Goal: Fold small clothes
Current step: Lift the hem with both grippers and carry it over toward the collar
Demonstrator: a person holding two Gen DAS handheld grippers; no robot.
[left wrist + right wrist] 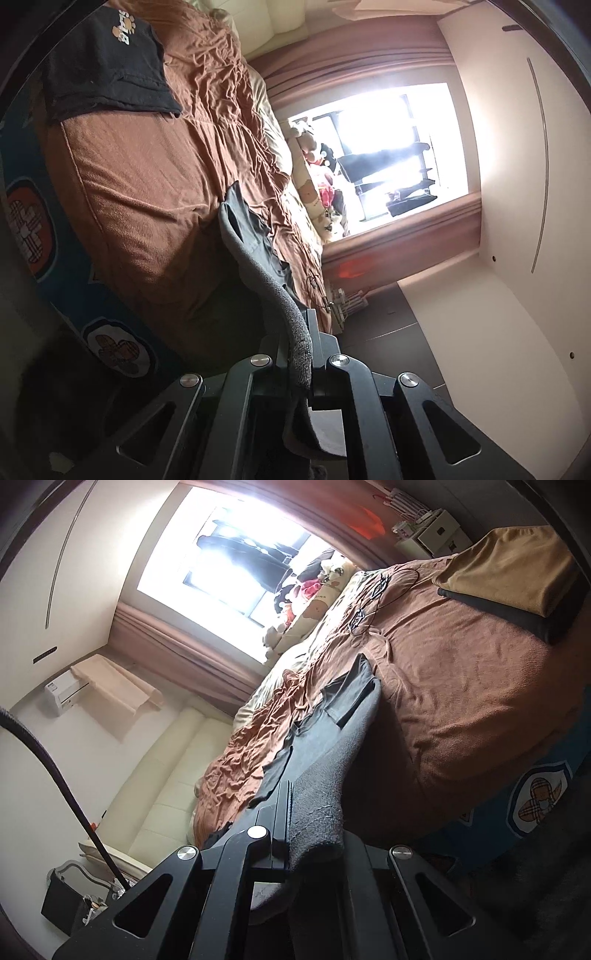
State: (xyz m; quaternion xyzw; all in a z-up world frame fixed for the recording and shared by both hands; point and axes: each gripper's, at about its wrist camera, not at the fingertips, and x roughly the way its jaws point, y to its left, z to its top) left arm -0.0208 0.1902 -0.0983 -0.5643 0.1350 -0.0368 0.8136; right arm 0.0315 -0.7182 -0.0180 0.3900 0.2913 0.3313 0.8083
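Each tool, left [308, 354] and right [291, 834], is closed on the grey sock [258, 266]: light, soft, limp, best pinched at its ends.

Dark grey knit garment [258, 266], soft cotton-like fabric with a coarser heathered band at its edge. Stretched taut between both hand-held grippers, each clamped on one end. Lifted off the brown bedspread [147, 192]; its far part trails down toward the bed. Sleeve-like flap hangs near the middle [347, 701].

Black folded garment with orange-and-white print [107, 62] lies flat on the bed, well apart from the grey one.
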